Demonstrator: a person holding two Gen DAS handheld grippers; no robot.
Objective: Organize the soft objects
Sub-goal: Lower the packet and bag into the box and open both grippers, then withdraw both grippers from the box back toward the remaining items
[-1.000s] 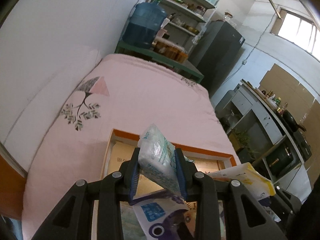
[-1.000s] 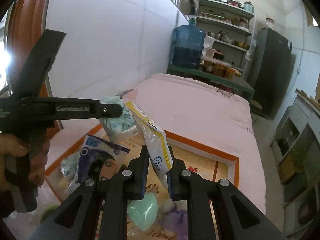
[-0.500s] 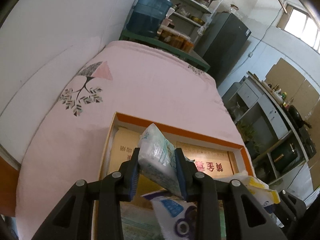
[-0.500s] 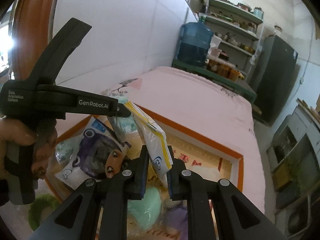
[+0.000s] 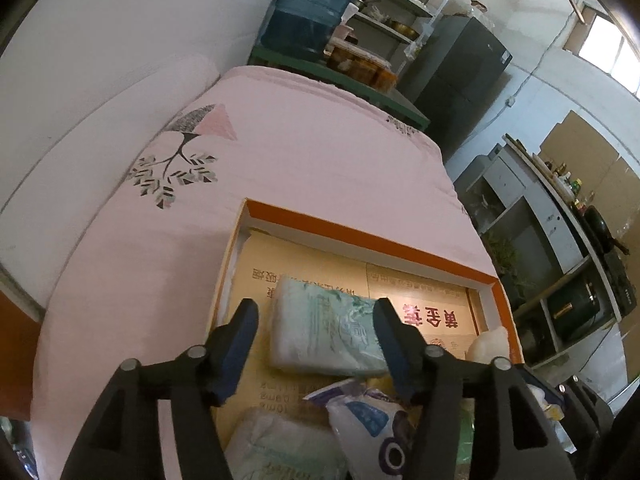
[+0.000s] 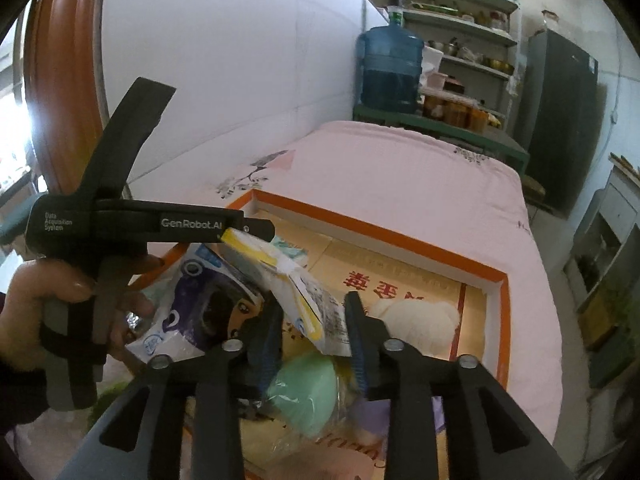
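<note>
Tissue pack point(image 5: 326, 332) is now lying released in the orange box point(image 5: 360, 242) on the bed, long axis crosswise between the opening left gripper point(image 5: 316, 336) jaws, while right gripper point(image 6: 316, 328) jaws are parting around the yellow-edged pouch point(image 6: 308, 300).

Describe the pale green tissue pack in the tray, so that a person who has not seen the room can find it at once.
On the pink bed lies a shallow orange-rimmed tray lined with cardboard. The tissue pack lies flat near the tray's far left corner, between the opening jaws of the left gripper, which no longer touch it. Unlike the blue and purple printed bag nearer the camera, it is plain pale green and white.
</note>
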